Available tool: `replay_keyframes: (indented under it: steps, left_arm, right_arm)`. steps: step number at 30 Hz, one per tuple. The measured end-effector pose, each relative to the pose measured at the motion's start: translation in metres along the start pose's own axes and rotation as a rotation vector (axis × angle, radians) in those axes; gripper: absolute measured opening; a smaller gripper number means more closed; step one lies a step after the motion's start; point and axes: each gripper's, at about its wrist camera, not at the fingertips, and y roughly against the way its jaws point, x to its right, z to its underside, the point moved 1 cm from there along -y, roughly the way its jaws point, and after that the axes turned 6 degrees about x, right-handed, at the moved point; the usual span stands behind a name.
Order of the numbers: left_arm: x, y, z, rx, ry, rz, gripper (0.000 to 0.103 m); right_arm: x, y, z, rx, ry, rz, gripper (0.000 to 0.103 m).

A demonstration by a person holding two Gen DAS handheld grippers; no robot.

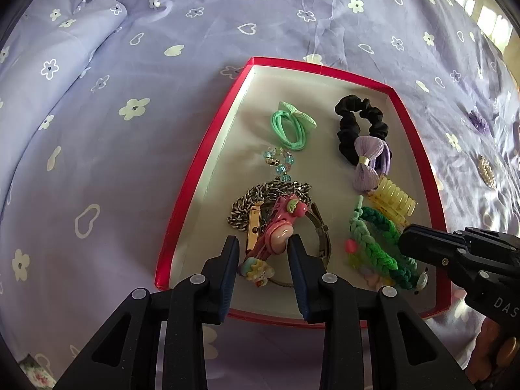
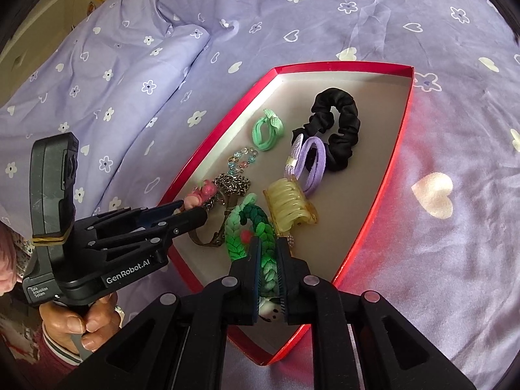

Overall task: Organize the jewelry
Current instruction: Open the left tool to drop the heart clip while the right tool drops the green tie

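Left gripper (image 1: 263,243): jaws partly spread, pinching a pink hair clip (image 1: 279,231) over the near left part of the red tray (image 1: 191,175). Clip angled, one end lying on a silver chain (image 1: 260,191) — a watch band (image 1: 321,227) just beside it.

Right gripper (image 2: 268,247): jaws nearly together, pads closed on a green braided band (image 2: 240,227) at the near right part of the tray. No earlier view, so no motion noted.

Also in the tray: yellow claw clip (image 2: 289,208) beside the braid; purple bow tie (image 1: 369,162) touching a black scrunchie (image 1: 360,123); mint hair tie (image 1: 291,125); clear bead bracelet (image 1: 279,162). Tray resting on a lilac flowered bedsheet (image 1: 130,130) — a hand (image 2: 81,321) gripping the left handle.
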Motion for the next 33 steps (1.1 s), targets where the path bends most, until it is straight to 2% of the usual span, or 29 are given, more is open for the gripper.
replay_keyframes:
  steps: [7, 10, 12, 16, 33]
  left_arm:
    - [0.0, 0.001, 0.001, -0.001, 0.008, -0.006, 0.031]
    - [-0.002, 0.003, 0.001, -0.001, 0.018, -0.007, 0.031]
    - [-0.003, 0.005, 0.001, 0.002, 0.025, -0.004, 0.032]
    - [-0.004, 0.008, 0.001, 0.007, 0.034, 0.0, 0.043]
    - [-0.005, 0.011, 0.007, -0.003, 0.038, 0.0, 0.044]
  right_arm:
    - [0.0, 0.0, 0.0, 0.002, -0.006, 0.001, 0.013]
    - [0.0, 0.001, 0.0, 0.004, -0.008, 0.0, 0.017]
    - [0.0, 0.003, 0.0, 0.006, -0.01, 0.0, 0.026]
    - [-0.001, 0.006, 0.001, 0.012, -0.011, 0.001, 0.027]
    - [-0.002, 0.031, 0.001, 0.081, -0.031, 0.008, 0.031]
